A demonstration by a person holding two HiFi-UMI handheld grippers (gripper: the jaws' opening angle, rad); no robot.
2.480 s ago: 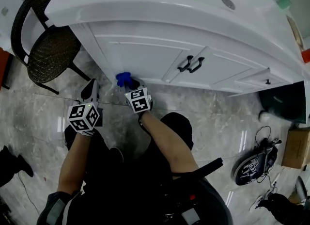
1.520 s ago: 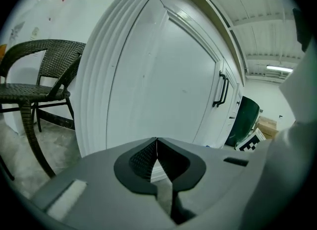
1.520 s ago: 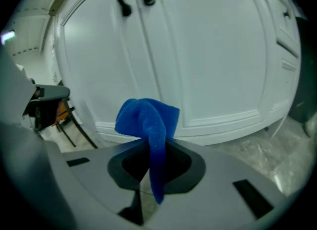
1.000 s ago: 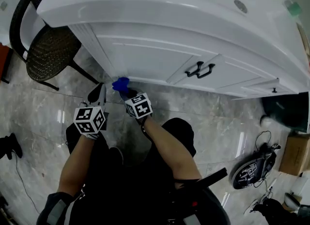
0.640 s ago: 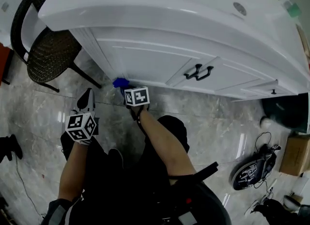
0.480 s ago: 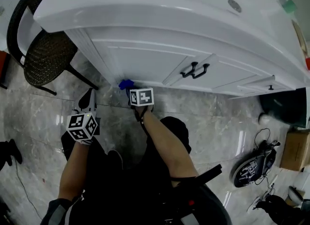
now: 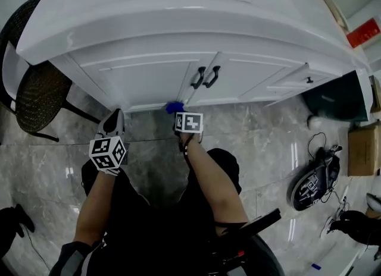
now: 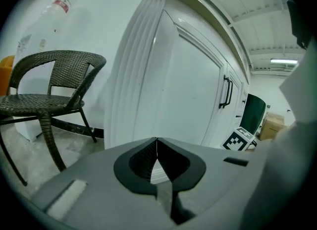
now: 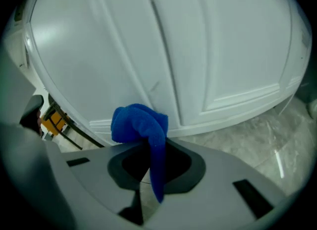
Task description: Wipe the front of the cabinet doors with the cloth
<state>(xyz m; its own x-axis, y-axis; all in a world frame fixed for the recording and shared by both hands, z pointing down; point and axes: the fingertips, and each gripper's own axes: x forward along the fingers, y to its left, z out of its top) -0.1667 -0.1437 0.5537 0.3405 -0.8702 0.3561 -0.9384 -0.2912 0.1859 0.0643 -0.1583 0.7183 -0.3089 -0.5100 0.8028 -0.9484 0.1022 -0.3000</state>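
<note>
The white cabinet doors (image 7: 149, 78) (image 8: 188, 95) (image 9: 163, 50) face me, with two black handles (image 7: 205, 77) at their meeting edge. My right gripper (image 7: 180, 114) (image 9: 148, 144) is shut on a blue cloth (image 7: 174, 107) (image 9: 141, 127), pressed at the bottom edge of the left door near the seam. Part of the cloth hangs down between the jaws. My left gripper (image 7: 113, 120) (image 8: 156, 147) hovers low by the cabinet's left corner, shut and holding nothing, a little off the door.
A dark wicker chair (image 7: 33, 90) (image 8: 44, 90) stands left of the cabinet. A dark green bin (image 7: 333, 99) sits at the cabinet's right end. A robot vacuum (image 7: 312, 185) with cables and a cardboard box (image 7: 363, 144) lie on the marble floor at right.
My right gripper has slid the blue cloth rightward along the bottom of the left door, from its left corner to the seam below the handles. The left gripper stayed low at left.
</note>
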